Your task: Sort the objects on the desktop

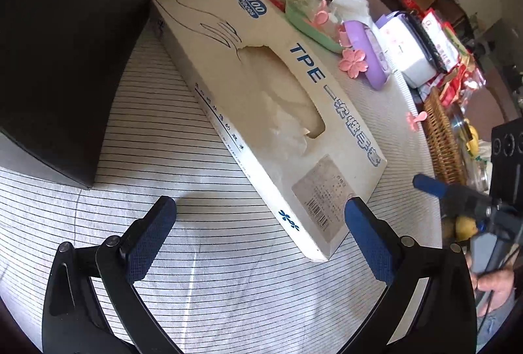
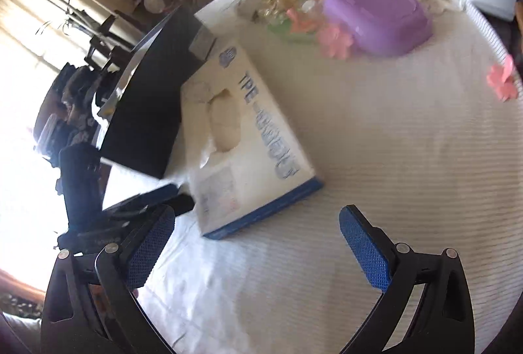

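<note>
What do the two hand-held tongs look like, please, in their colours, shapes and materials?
The left tongs have two curved black plastic arms with silver rivets; each ends in a flat pad covered in dark blue textured rubber. The right tongs are built the same, with brighter blue mesh-patterned pads. In the left wrist view, the right tongs show a grey and black body with a thin dark cable.

Wicker basket beside the striped tablecloth
</note>
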{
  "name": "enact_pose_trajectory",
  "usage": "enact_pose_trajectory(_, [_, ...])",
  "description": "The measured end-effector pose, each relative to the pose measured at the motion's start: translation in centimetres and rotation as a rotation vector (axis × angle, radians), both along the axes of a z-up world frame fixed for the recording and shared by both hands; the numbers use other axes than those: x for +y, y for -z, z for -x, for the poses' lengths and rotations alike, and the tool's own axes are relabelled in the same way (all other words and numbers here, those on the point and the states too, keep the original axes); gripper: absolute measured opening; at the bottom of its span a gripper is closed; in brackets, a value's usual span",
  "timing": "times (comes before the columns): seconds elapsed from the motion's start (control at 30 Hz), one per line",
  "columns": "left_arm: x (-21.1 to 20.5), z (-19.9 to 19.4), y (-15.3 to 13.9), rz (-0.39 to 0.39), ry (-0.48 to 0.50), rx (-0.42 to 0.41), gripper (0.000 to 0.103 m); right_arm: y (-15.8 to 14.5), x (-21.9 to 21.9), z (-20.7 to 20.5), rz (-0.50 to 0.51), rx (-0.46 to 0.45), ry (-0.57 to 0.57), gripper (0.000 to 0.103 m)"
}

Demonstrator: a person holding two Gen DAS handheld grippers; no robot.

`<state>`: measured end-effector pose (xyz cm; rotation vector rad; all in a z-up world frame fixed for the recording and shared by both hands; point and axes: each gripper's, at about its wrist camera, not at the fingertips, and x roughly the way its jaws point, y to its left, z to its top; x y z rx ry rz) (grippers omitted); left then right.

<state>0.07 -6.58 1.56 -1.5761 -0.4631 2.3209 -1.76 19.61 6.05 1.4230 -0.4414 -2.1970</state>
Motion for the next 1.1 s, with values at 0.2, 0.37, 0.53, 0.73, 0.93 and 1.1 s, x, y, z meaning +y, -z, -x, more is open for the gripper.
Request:
enact_pose_trajectory(0.2, [0.1, 0.7, 0.0, -0.074, -0.021, -0.030, 0.102, 2.2, -0.5, 4.4, -0.023, 0.000, 0.034, 0.082])
enact_pose_trajectory(0.37, [-0.4, 1.4, 0.8, -0.287, -0.014, -0.095, 0.098, 4.8, -0.6, 3.9, 0.057, -0.076, 0.049, 0.064])
enact_pose_trajectory(0.53, [-0.6, 1.6, 0.4, -0.293, -0.025, -0.090, 0.098, 4.8, -2.3, 0.9, 0.052, -0.117, -0.023, 0.067])
enact_pose_trajectory(0.73, [-2.1, 1.2, -2.0, -0.447, -0.014, -0.034, 0.099, 4.3, -2.6, -2.9, 0.067, -0.137, -0.051, 0.071])
enact_pose_trajectory(0.93, [-1.0, 1.0, -4.6, -0.525, 0.051, 0.027, 0.099, 4.5, -3.3, -6.2, 0.065, -0.123, -0.089, 0.079])
enact_pose_trajectory(1.1, [0.4, 0.9, -4.7, -0.581, 0.102, 0.005, 0.099, 4.6, -1.7, -6.9, 0.088, -0.124, -0.041, 0.084])
